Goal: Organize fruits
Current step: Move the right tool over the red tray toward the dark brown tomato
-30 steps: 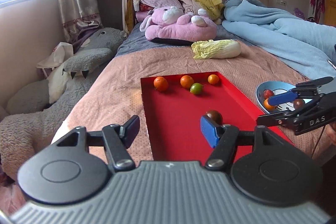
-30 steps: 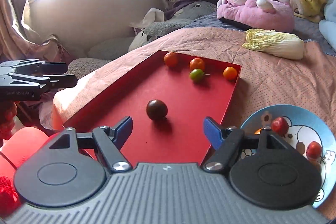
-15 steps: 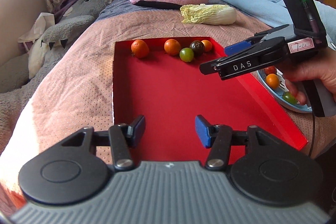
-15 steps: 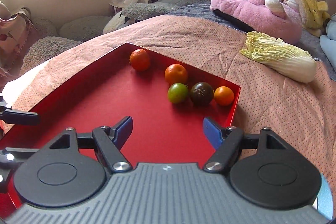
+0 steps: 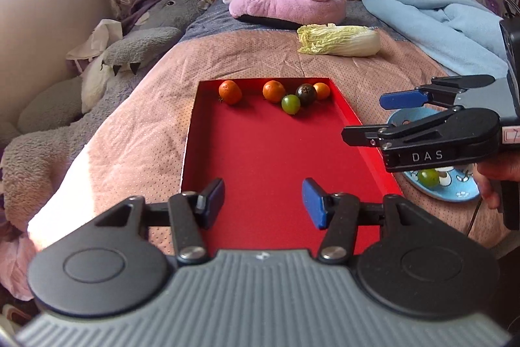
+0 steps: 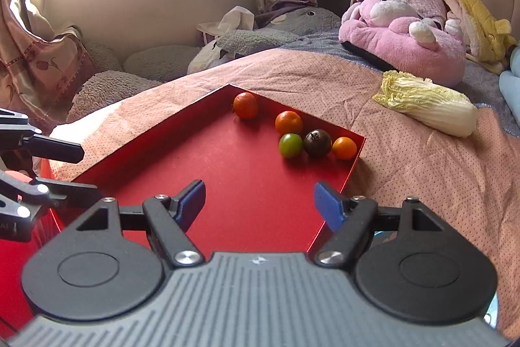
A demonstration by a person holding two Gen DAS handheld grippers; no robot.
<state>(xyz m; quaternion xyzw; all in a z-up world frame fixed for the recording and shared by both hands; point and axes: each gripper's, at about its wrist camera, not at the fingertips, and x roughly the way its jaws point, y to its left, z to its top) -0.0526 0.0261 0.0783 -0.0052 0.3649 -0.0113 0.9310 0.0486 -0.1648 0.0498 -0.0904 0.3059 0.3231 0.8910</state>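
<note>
Five small round fruits (image 5: 290,94), three orange, one green and one dark brown, are being held along the red tray's (image 5: 266,158) far wall; another green fruit (image 5: 428,177) is being held in the blue plate (image 5: 455,191).

Both wrist views over red tray (image 5: 208,106)

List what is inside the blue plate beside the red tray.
In the left wrist view, the blue plate shows one green fruit on its cartoon print. The right gripper covers most of the plate, so any other fruit there is hidden.
</note>
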